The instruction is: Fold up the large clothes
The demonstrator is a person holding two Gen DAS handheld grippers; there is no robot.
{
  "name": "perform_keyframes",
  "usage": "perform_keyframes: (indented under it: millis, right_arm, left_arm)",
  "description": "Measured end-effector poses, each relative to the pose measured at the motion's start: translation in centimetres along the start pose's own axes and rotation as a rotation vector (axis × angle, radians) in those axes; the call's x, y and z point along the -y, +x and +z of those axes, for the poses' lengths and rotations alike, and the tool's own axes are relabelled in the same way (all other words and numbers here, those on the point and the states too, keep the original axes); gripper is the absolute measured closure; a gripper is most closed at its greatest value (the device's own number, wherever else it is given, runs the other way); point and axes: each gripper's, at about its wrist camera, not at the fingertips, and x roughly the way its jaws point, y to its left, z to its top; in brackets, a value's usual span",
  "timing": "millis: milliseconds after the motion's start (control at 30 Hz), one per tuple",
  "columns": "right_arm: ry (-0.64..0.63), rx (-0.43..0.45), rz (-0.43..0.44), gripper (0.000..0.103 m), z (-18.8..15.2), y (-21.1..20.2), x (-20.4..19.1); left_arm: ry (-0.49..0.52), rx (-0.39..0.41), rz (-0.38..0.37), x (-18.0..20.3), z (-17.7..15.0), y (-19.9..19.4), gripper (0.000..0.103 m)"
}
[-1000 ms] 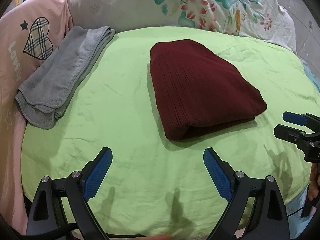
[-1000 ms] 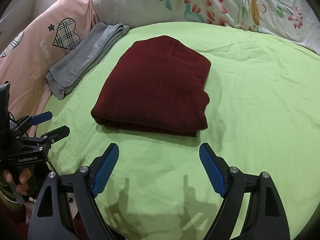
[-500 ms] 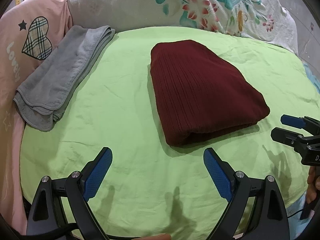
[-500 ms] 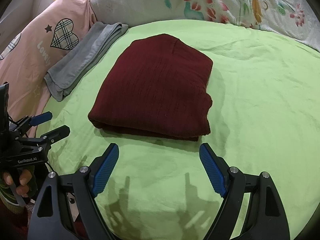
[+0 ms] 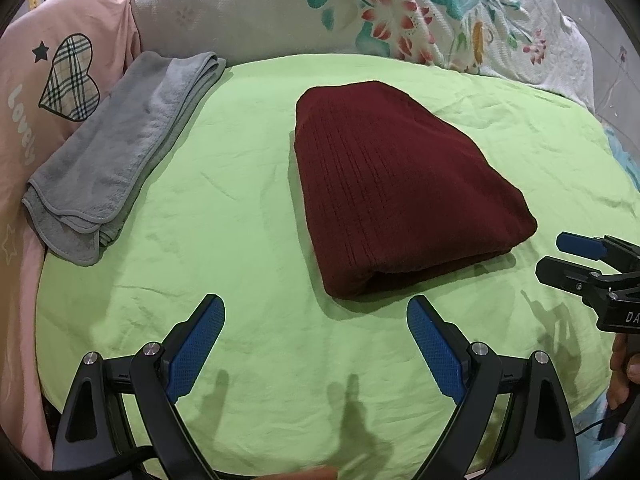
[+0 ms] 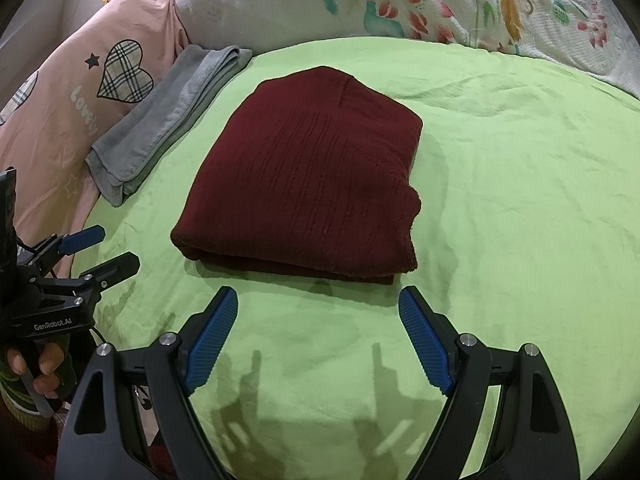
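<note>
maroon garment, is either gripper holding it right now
No, the folded maroon garment lies free on the green sheet, with the right gripper open short of it.

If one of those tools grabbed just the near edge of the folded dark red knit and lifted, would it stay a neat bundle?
Probably not. The folded dark red knit looks soft and thick, its stacked layers loose at the near edge, so a one-edge lift would likely let it sag and unfold. Its ribbed surface should grip rather than slip. Pushed, it would likely drag and wrinkle the green sheet.
</note>
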Motion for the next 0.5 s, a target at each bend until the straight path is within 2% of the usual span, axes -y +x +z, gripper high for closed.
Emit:
perform_keyframes:
  millis: [500]
  right_arm:
    - [0.006, 0.025, 0.002, 0.020, 0.38, -0.54, -0.09]
  left_arm:
    - [-0.007, 0.031, 0.000, -0.22, 0.09, -0.67, 0.010]
